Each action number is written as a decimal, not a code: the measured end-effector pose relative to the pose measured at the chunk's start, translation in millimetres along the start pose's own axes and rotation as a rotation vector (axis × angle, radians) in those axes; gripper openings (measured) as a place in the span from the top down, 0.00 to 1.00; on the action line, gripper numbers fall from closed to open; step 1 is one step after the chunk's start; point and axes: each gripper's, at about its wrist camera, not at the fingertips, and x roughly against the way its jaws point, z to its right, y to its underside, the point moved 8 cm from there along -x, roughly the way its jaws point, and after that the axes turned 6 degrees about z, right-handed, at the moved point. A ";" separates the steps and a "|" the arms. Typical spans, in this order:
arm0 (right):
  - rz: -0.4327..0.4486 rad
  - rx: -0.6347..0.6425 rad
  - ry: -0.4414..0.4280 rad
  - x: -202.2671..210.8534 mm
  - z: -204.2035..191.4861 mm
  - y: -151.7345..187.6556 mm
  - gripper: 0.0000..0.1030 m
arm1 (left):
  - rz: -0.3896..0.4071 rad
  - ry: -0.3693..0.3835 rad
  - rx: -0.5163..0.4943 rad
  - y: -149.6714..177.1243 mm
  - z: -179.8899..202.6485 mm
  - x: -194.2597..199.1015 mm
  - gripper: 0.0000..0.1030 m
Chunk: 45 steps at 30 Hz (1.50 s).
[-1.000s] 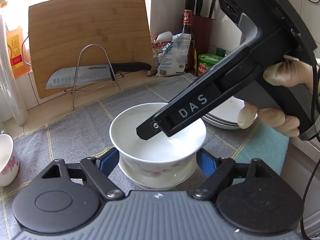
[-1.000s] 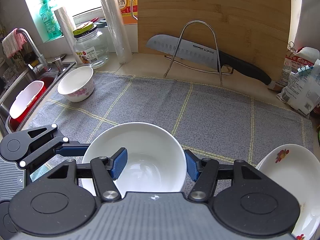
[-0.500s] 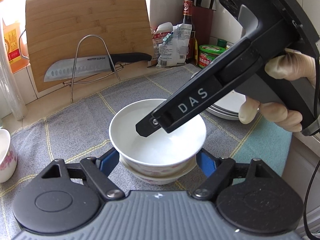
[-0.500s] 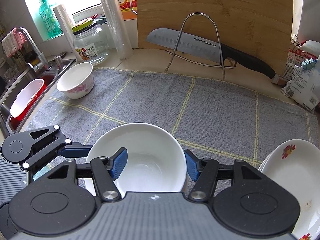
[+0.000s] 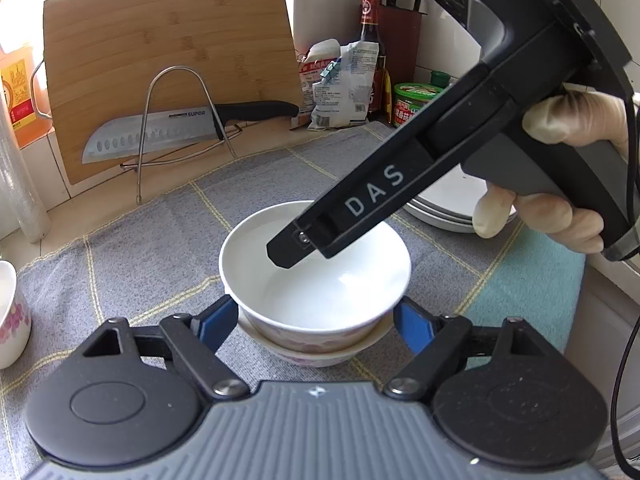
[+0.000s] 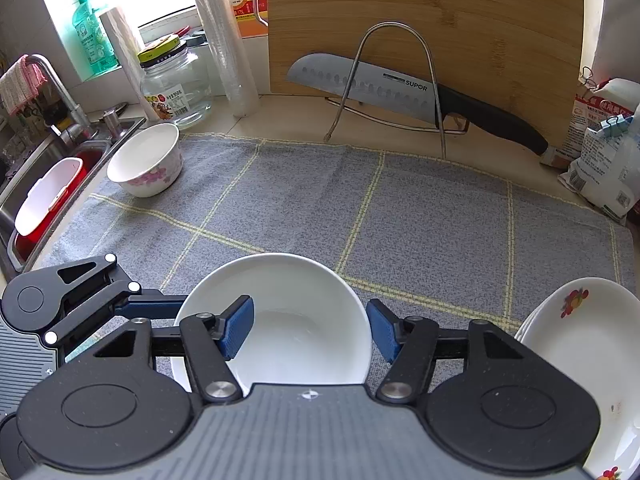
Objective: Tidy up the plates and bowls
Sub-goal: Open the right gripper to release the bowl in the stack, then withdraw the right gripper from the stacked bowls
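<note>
My right claw (image 6: 310, 328) has just been opening: one pad is inside the bowl (image 6: 296, 292), the other just outside its rim, and neither presses now. My left claw (image 5: 316, 326) has also just been opening; its pads stand beside the bowl's wall and do not grip. The bowl sits nested in a second bowl (image 5: 320, 354) on the cloth (image 5: 160, 248). I judge it stiff, glazed, slippery and easy to chip, so the rim is the best hold.

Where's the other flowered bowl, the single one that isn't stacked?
In the right wrist view the white pink-flowered bowl stands upright at the far left corner of the grey checked cloth, beside the steel sink and before the glass jar.
</note>
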 end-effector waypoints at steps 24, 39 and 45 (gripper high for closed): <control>0.194 -0.046 0.178 21.0 -45.8 -2.0 0.00 | -0.040 -0.077 0.033 52.5 -84.4 57.1 0.01; 0.268 0.136 0.045 5.9 -123.3 -20.9 0.00 | -0.109 -0.365 0.281 92.1 -167.1 103.4 0.01; 0.235 0.154 0.023 -14.1 -145.2 -16.0 0.00 | -0.096 -0.442 0.353 99.5 -203.6 124.9 0.01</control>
